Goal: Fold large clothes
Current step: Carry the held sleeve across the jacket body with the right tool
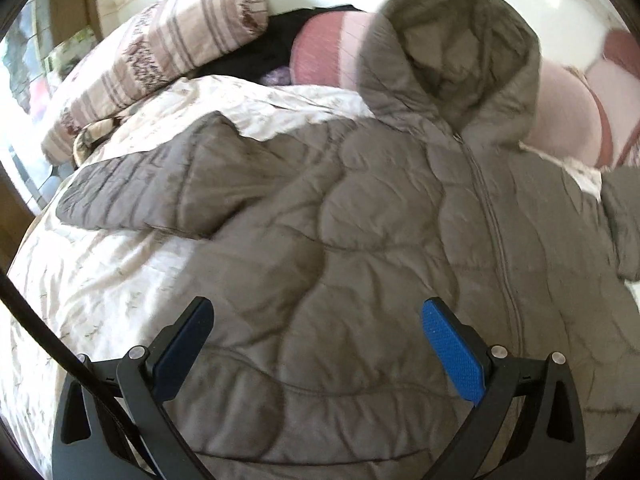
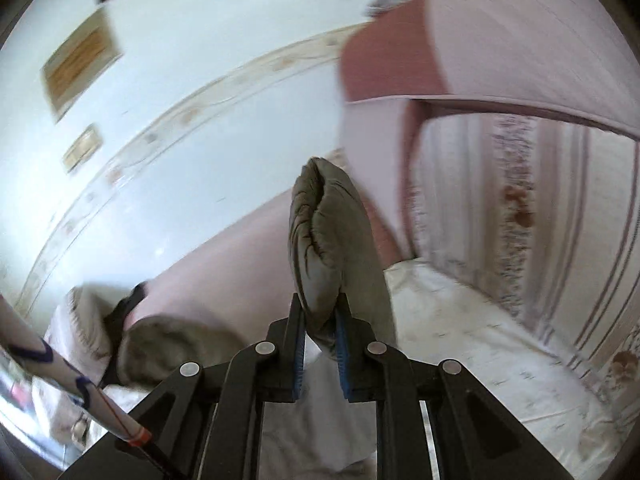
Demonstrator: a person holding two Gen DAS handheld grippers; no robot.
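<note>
On the bed [image 1: 80,292], over a pale floral quilt, lay the largest item: a grey quilted hooded jacket [image 1: 360,240], spread front-up with its zip closed and its hood [image 1: 452,60] propped toward the pillows. Left sleeve [image 1: 160,196]: stretched flat across the quilt, away from the body. Pillows: one striped [image 1: 160,44], one pink [image 1: 320,52], with a dark item between them, all at the head of the bed.

Left hand-held gripper [image 1: 318,316]: jaws wide apart, holding nothing, poised above the jacket's lower front.

Right hand-held gripper [image 2: 321,320]: jaws clamped on a puffy grey fold of the jacket [image 2: 328,240], apparently a sleeve end or edge, lifted clear of the bed; which part exactly could not be told.

Handling note, as judgement: the lifted portion would best be carried across the zip line and laid flat, with the free gripper pinning the body so the slippery padded fabric did not drag or bunch.
</note>
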